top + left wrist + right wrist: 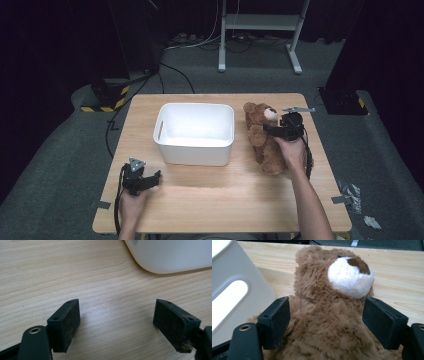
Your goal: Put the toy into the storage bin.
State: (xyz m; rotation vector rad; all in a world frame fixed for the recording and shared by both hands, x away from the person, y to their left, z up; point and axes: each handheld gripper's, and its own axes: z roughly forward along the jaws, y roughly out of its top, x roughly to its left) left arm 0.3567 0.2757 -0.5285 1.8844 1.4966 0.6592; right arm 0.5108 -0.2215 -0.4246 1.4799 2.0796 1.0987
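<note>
My right gripper (325, 322) sits around the teddy bear (329, 315), its jaws spread wide with one pad (277, 320) against the fur on one flank of the chest and the other pad (382, 321) just beside the opposite flank, under the bear's cheek; I cannot tell that either pad is pressing in, so I read it as straddling the toy, not clenched on it. The bear's white muzzle and brown nose rise just beyond the fingertips, tilted away from them, and its body fills the gap between them. In the high view the right gripper (272, 131) lies across the teddy bear (263, 140), which rests on its back on the wooden table (220, 200), head toward the far edge, just beside the white bin (195, 132). From the right gripper's own view, the white bin (234, 290) stands outside the left pad, its slotted handle facing me, close to the bear but I cannot tell whether they touch. My left gripper (116, 325) is released, jaws well apart with bare table (62, 270) between the fingertips and nothing held; a rounded corner of the white bin (170, 255) sits ahead of its fingertips. In the high view the left gripper (155, 177) rests low near the table's near edge, well apart from the bear.
</note>
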